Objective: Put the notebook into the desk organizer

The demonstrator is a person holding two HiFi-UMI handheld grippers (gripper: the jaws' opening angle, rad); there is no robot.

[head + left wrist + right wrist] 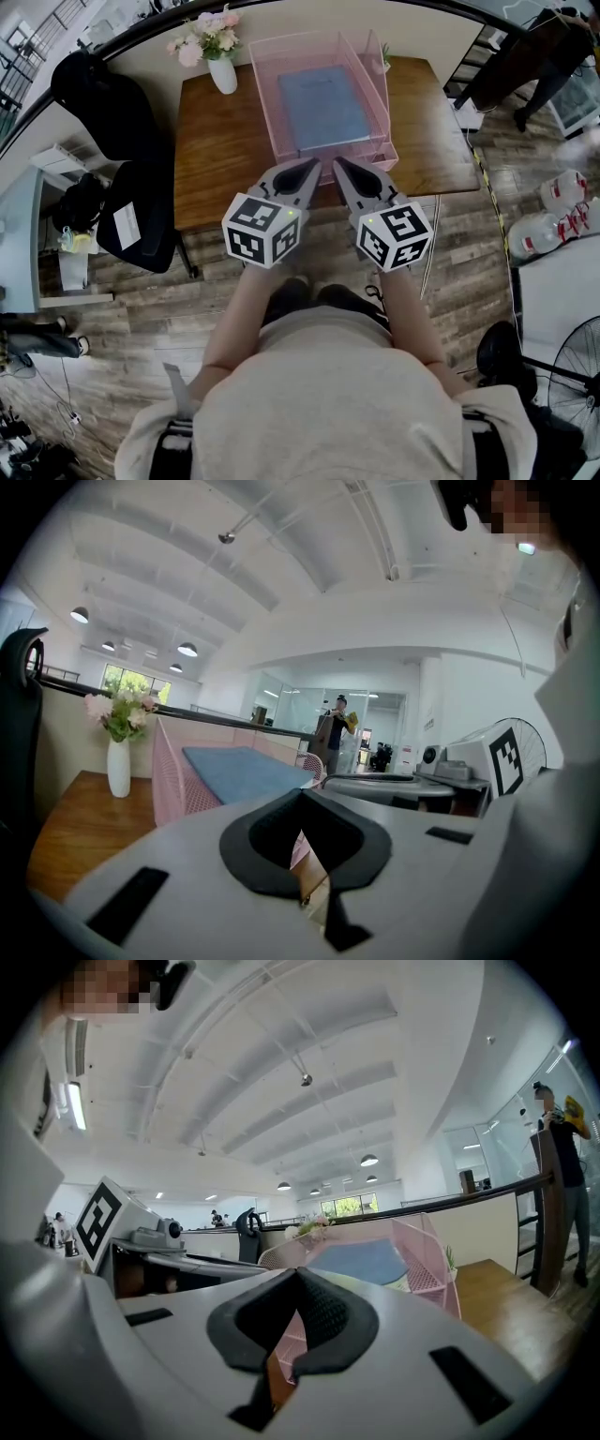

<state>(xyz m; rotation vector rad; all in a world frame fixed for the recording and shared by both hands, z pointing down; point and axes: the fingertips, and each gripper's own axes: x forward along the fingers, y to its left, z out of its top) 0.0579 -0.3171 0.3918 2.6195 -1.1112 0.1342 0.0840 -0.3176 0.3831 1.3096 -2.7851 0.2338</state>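
Note:
A blue notebook [323,105] lies flat inside the pink mesh desk organizer [281,141] on the wooden table [216,159]. My left gripper [307,170] and right gripper [341,167] hover side by side over the table's front edge, just short of the organizer. Both are shut with nothing between the jaws. In the left gripper view the left gripper [302,799] points past the organizer [173,780] with the notebook [244,766] on its floor. The right gripper [298,1279] faces the organizer [427,1260] and the notebook [361,1260].
A white vase of flowers [222,70] stands at the table's back left. A black chair with a jacket [122,187] sits left of the table. Water bottles [562,216] and a fan [562,375] stand on the floor at right. A person [534,66] stands behind.

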